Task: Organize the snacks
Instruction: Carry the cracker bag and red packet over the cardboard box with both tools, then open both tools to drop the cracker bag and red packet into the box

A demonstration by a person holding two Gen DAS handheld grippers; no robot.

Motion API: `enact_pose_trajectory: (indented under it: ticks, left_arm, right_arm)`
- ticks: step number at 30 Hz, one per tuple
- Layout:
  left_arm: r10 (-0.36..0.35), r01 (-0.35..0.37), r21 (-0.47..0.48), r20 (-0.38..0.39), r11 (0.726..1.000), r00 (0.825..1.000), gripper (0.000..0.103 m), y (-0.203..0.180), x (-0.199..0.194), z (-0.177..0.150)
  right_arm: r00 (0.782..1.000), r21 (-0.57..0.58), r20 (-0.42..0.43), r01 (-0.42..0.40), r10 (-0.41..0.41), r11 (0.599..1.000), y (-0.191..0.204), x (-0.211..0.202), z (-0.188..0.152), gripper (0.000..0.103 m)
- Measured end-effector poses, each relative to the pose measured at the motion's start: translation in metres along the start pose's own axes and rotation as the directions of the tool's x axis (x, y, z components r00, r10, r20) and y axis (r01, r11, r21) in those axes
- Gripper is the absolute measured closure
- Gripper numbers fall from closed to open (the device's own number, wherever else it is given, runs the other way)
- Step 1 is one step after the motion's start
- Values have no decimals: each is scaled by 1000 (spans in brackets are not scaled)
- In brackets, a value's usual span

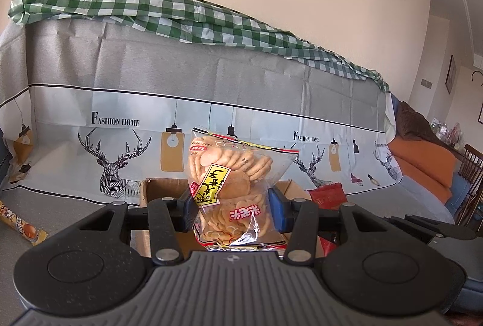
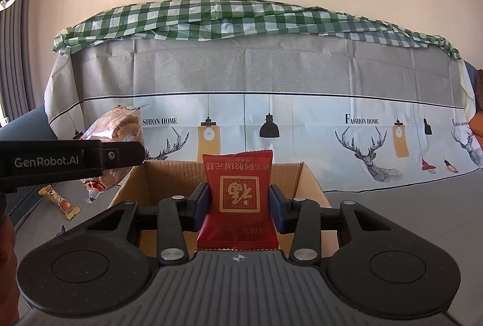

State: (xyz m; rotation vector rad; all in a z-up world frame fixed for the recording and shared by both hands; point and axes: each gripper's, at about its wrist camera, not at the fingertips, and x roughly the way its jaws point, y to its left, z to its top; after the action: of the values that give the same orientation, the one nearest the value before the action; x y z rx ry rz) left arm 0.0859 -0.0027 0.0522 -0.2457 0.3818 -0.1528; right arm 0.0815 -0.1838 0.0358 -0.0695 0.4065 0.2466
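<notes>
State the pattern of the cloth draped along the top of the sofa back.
Green-and-white check cloth, clearest in the right wrist view.

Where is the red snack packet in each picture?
Left wrist view: the red packet peeks out at right of centre, behind the left gripper.
Right wrist view: red packet at centre, clamped in the right gripper.
Shared landmark: the cardboard box below both.

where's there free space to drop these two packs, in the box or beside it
The cardboard box floor looks bare between its walls, below the red packet in the right gripper. Grey cloth right of the box is free too. Left is crowded: the left gripper with its cracker bag, plus a yellow bar.
</notes>
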Motion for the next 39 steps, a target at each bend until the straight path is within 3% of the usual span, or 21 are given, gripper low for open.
enact_pose_trajectory:
  ticks: [16,18,19,20,22,39]
  left_arm:
    - [-12,12,-22,8,1000,1000,50,2,-1,2]
    - [-29,29,-30,1,999,1000,48,3,0,2]
    - [-35,35,-33,-8,999,999,40,2,1,2]
    - [-36,36,-34,-9,999,999,38,2,1,2]
    - [-26,26,-27,4,999,1000,37,1,-1,2]
    - [6,-4,-38,55,999,998,41,20,-17,8]
  right_arm:
    - [1000,-5,-4,4,-4,1000,1,1,0,59]
    - [1000,-6,-12,0,0,1000,1,2,-1,58]
    - [1000,-9,-22,0,0,1000,1,4,-2,55]
    - [999,-17,-34,7,-7,1000,3,6,-2,44]
    - [999,-29,-33,28,-29,999,4,6,-3,35]
    - [998,-31,-46,29,-30,999,13,11,-4,33]
